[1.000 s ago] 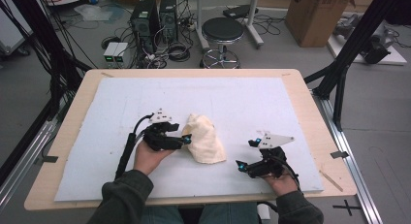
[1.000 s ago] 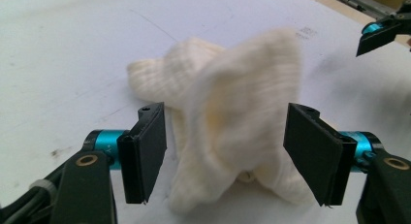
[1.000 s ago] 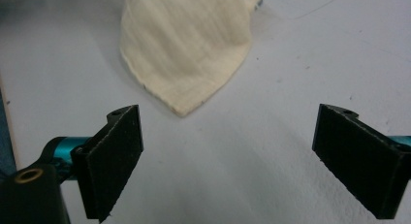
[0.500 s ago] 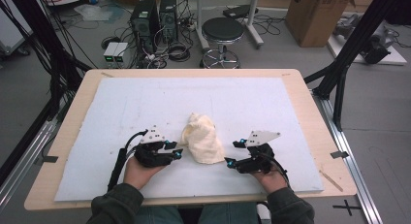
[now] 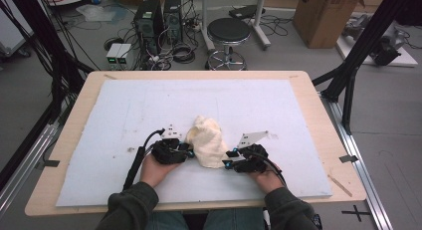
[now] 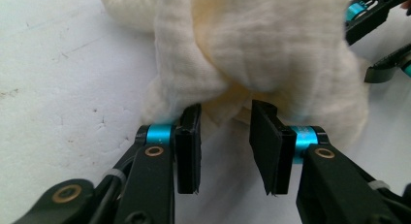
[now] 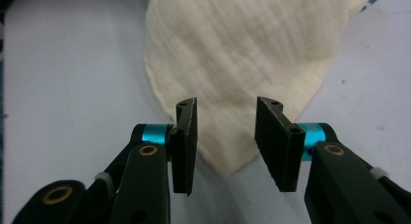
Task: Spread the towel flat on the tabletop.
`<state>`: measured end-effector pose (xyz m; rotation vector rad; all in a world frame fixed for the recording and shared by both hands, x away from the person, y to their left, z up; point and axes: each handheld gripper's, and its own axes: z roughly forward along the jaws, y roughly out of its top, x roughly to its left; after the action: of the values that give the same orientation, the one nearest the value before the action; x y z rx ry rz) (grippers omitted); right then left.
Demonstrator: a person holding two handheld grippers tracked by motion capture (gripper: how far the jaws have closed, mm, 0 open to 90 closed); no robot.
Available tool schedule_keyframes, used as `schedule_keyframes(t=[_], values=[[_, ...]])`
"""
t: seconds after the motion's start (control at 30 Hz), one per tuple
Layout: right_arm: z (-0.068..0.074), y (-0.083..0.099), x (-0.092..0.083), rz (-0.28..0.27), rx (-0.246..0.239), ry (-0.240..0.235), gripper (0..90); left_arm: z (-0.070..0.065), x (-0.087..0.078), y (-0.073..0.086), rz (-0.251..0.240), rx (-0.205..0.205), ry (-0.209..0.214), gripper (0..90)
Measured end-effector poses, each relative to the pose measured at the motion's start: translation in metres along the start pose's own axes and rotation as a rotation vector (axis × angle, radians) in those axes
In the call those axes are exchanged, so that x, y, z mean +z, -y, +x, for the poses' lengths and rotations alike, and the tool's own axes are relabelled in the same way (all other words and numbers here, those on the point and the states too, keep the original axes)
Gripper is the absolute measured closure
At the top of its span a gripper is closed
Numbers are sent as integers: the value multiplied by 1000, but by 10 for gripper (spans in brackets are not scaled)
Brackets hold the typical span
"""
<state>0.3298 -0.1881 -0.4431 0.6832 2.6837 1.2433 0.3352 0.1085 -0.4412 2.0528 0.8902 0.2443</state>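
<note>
One crumpled cream gauze cloth (image 5: 209, 140) lies near the middle of a white felt-like mat (image 5: 119, 115) covering the wooden bench (image 5: 318, 120). Two grippers flank it: the left gripper (image 6: 226, 136) and right gripper (image 7: 226, 136) have just been closing, jaws apart, cloth edges between them, unpinched. One black stool (image 5: 228, 31) stands beyond.

Beyond the left gripper's (image 6: 225, 146) jaws, the cream cloth (image 6: 271, 49) runs off the picture's top edge, so its far end is unseen. Whether a fold actually lies between those jaws cannot be told. Ahead of the right gripper's (image 7: 226, 141) jaws, the cloth's top is likewise cut off and slightly blurred.
</note>
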Motion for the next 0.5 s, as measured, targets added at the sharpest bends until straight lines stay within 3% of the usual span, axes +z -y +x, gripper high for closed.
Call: schedule_keyframes(t=[0.1,0.23,0.33,0.37,0.5], values=[[-3,0,1,3,-7,0,646,1,6,0,10,-10,-1,655],[-5,0,1,6,-10,6,698,-1,10,-6,38,21,-34,694],[-6,0,1,9,-23,17,761,-4,14,-10,51,60,-64,782],[-6,0,1,13,-31,19,798,-5,15,-10,48,64,-75,862],[-9,0,0,9,-39,11,866,-2,11,-10,50,70,-53,881]])
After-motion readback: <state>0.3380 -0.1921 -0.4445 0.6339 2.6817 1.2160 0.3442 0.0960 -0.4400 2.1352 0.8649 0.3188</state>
